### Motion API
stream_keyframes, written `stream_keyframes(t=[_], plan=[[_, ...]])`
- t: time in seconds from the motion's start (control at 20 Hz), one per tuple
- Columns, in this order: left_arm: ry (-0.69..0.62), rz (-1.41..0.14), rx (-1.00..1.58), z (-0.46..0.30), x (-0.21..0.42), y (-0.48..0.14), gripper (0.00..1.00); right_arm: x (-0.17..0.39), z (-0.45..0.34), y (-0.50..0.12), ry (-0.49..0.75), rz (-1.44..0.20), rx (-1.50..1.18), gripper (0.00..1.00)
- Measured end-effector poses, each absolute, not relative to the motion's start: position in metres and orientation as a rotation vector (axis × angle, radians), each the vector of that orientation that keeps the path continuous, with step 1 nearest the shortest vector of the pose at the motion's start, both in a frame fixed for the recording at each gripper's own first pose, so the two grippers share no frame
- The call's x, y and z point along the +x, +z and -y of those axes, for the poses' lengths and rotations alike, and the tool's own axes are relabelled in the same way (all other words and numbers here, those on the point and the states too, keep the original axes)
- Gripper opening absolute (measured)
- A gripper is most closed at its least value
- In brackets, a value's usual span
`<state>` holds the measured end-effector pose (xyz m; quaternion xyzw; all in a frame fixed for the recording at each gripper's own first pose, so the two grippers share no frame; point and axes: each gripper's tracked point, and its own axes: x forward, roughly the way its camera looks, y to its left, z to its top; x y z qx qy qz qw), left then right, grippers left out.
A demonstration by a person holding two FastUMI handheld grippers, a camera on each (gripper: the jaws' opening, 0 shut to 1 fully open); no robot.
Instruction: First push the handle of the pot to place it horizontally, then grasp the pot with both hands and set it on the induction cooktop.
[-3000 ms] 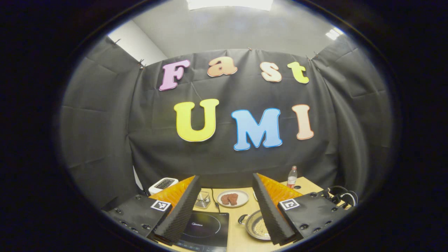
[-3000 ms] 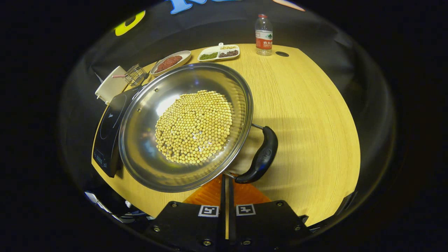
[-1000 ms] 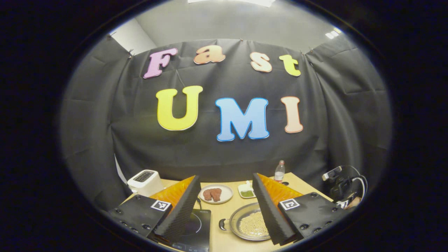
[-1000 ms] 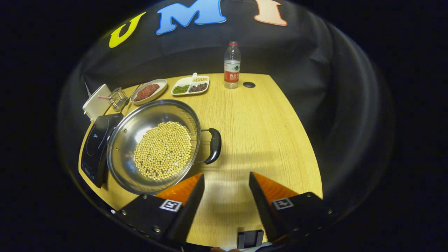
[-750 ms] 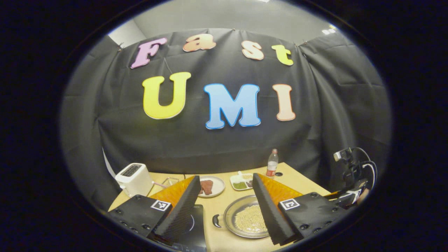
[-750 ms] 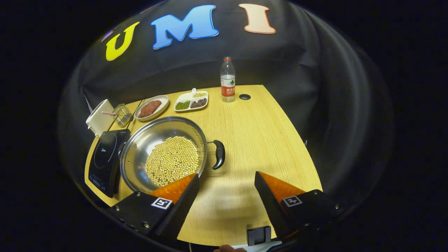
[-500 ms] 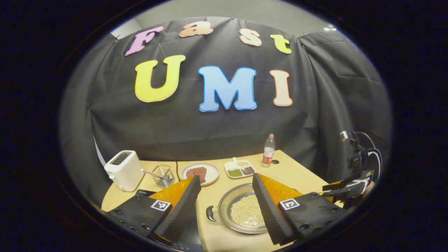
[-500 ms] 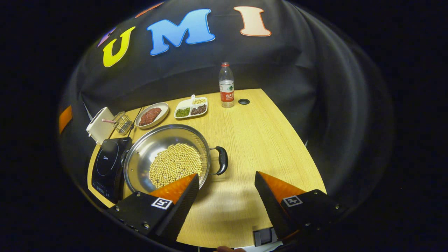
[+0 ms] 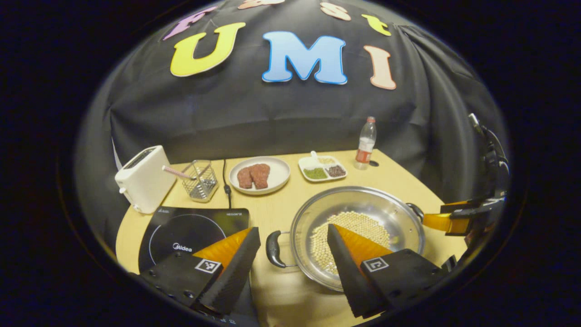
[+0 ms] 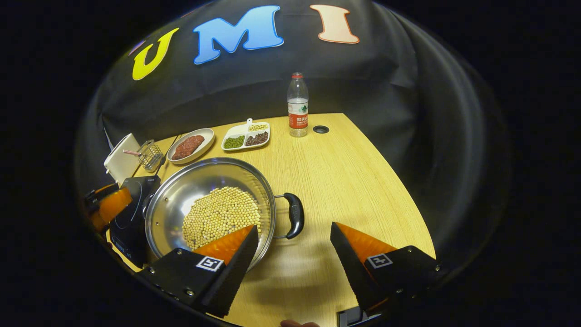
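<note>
A steel pot (image 9: pixel 363 198) holding soybeans sits on the wooden table, right of the black induction cooktop (image 9: pixel 190 230). Its two black handles point left (image 9: pixel 272 249) and right (image 9: pixel 415 210). My left gripper (image 9: pixel 292 230) is open, hovering just in front of the left handle; its right finger overlaps the pot's near rim. In the right gripper view, the pot (image 10: pixel 190 185) is at the left and its right handle (image 10: pixel 296 221) lies just ahead of the gap of my open right gripper (image 10: pixel 294 228). Each gripper shows at the edge of the other's view: left gripper (image 10: pixel 106 204), right gripper (image 9: pixel 454 220).
Along the back stand a white toaster (image 9: pixel 143 179), a wire basket (image 9: pixel 199 180), a plate of meat (image 9: pixel 259 175), a divided dish of beans (image 9: pixel 323 168) and a water bottle (image 9: pixel 365 143). Bare table (image 10: pixel 354 181) lies right of the pot.
The right gripper, shut by the handle three seconds ago, has opened and drawn back. The pot's handle has swung to the right. The left gripper has tipped down toward the left handle.
</note>
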<state>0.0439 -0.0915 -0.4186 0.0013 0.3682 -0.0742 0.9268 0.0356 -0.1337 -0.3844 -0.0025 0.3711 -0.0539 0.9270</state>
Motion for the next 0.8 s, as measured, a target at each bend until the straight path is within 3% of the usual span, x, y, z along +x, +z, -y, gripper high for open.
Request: stream_keyframes(t=[0.4, 0.8], plan=[[-0.131, -0.851, -0.004, 0.081, 0.054, -0.488, 0.98, 0.059, 0.129, -0.416, -0.118, -0.792, -0.031, 0.99], [-0.130, -0.889, -0.005, 0.078, 0.065, -0.509, 0.98, 0.084, 0.130, -0.441, -0.137, -0.852, -0.054, 0.99]])
